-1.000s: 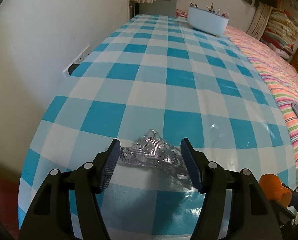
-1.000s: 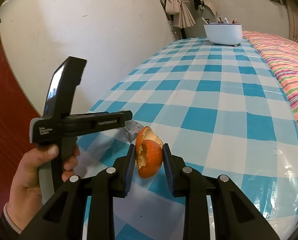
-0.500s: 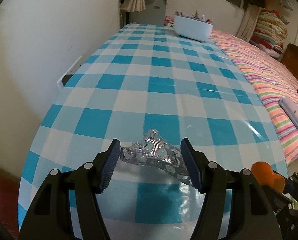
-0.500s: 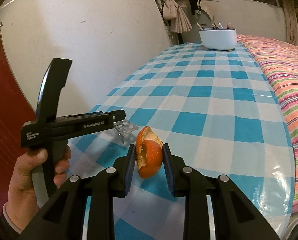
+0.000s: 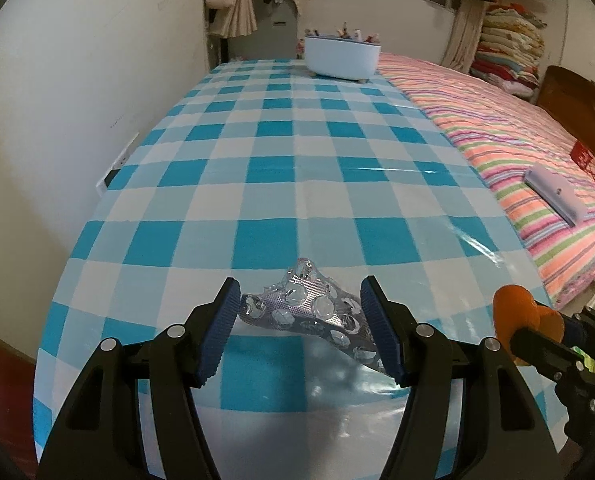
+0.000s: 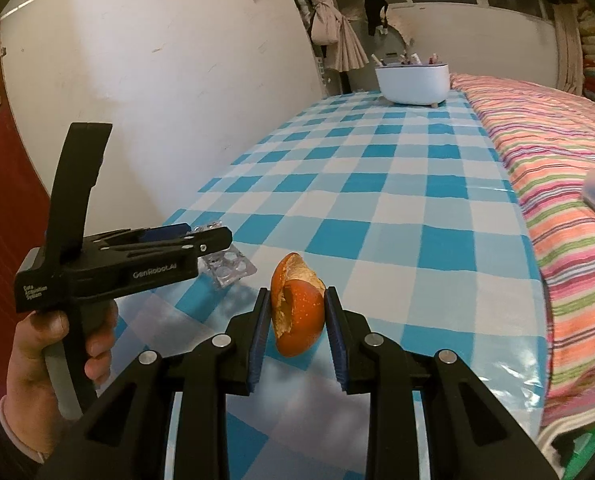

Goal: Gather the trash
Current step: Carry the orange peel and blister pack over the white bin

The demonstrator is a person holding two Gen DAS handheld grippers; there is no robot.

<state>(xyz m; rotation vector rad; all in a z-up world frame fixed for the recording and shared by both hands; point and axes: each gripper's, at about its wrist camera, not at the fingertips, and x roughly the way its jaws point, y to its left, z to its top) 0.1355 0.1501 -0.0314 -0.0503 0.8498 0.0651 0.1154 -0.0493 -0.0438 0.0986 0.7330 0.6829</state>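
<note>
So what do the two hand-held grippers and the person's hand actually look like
Both are matte black plastic with silver screws and blue ribbed pads. The left hand-held gripper has a pistol-style body printed "GenRobot.AI" and "Data Acquisition System" in white, with an upright black mount. The right hand-held gripper matches. The bare left hand shows a pale cuff.

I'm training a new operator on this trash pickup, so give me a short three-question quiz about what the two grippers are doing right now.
1. True or false: the right gripper is shut on the orange peel.
2. What lies between the fingers of the left gripper? A) a pen B) an empty blister pack C) a spoon
3. Fill in: at the far end of the checked tablecloth stands a white ____ with items sticking out.

Key: 1 true. 2 B; the pack is lifted off the cloth. 3 tub.
</note>
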